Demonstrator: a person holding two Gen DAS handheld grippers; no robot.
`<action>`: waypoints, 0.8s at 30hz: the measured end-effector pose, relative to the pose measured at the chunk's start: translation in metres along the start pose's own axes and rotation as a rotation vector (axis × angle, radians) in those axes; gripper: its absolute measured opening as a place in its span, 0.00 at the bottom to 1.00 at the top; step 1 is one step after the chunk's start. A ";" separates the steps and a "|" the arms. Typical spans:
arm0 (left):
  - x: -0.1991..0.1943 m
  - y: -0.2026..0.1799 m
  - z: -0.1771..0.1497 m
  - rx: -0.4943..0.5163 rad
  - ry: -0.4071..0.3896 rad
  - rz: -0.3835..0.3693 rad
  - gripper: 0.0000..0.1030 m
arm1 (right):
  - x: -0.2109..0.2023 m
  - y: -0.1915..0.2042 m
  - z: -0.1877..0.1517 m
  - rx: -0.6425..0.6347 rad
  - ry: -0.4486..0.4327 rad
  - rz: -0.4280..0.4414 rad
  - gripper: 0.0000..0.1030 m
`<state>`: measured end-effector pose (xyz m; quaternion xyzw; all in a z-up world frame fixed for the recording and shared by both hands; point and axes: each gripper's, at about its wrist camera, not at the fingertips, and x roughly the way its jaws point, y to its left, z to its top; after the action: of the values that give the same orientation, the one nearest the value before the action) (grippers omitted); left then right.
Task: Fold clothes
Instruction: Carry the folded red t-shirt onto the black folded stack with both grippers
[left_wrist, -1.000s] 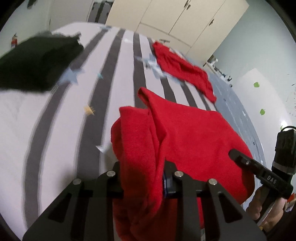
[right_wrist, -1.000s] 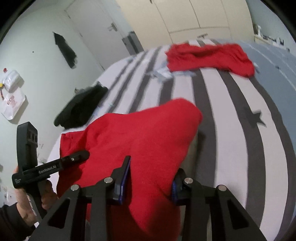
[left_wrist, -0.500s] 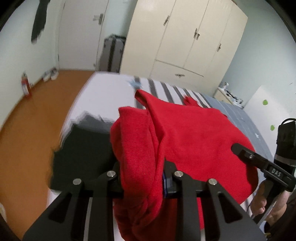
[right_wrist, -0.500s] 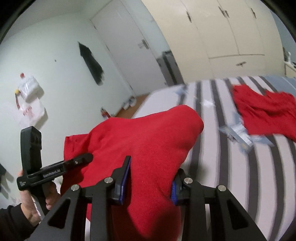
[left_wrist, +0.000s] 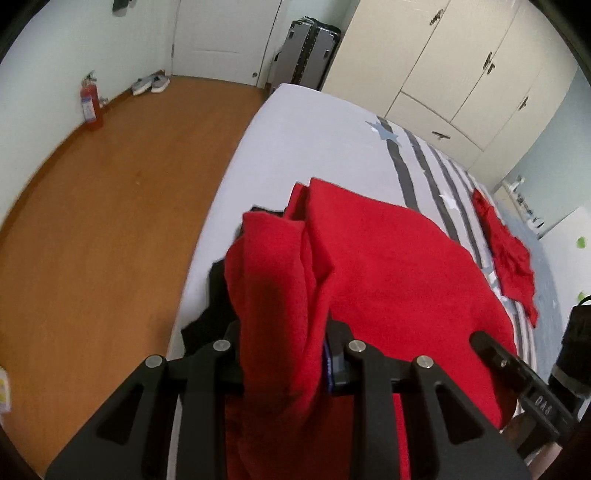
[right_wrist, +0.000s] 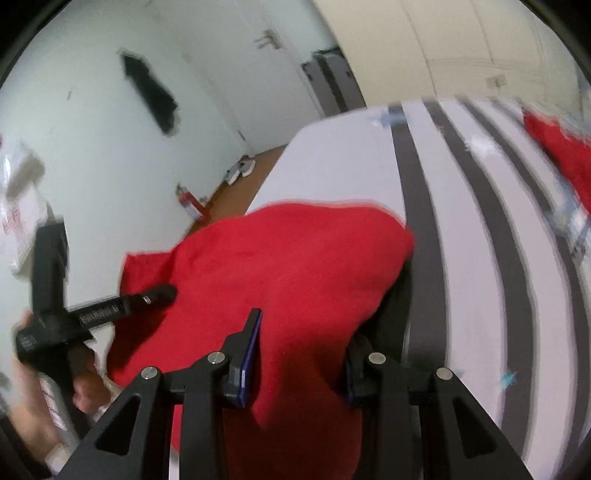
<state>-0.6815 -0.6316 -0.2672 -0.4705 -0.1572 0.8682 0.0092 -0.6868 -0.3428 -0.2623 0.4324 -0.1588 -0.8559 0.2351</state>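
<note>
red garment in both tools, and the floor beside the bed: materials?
Red garment: looks like soft fleece or terry knit, with a matte, fuzzy nap and thick soft folds. Floor: probably wood or laminate, orange-brown and smooth with a slight sheen; grain too blurred to tell.

The red garment (left_wrist: 388, 266) is a thick, matt cloth with a fuzzy, towel-like nap. The left gripper (left_wrist: 282, 365) and right gripper (right_wrist: 299, 363) are matt black, plastic by the look of it, set with small bright metal pins; the right one's jaws carry glossy blue pads. The bed (left_wrist: 306, 147) wears smooth matt cloth, white with grey stripes. The floor (left_wrist: 110, 206) is smooth brown wood with a faint sheen. The wardrobe (left_wrist: 461, 62) has smooth cream doors with dark metal handles.
</note>
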 end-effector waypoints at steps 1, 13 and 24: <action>0.001 0.000 0.000 0.011 0.000 0.001 0.22 | 0.001 -0.001 0.001 -0.014 0.002 0.004 0.31; -0.013 0.000 0.012 0.029 -0.011 0.049 0.22 | -0.001 0.014 0.006 -0.039 0.015 0.046 0.31; -0.040 0.033 0.007 -0.094 -0.161 0.309 0.72 | -0.060 -0.006 0.000 -0.241 -0.087 -0.165 0.38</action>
<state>-0.6604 -0.6717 -0.2404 -0.4179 -0.1235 0.8859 -0.1590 -0.6575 -0.3056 -0.2251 0.3749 -0.0289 -0.9031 0.2073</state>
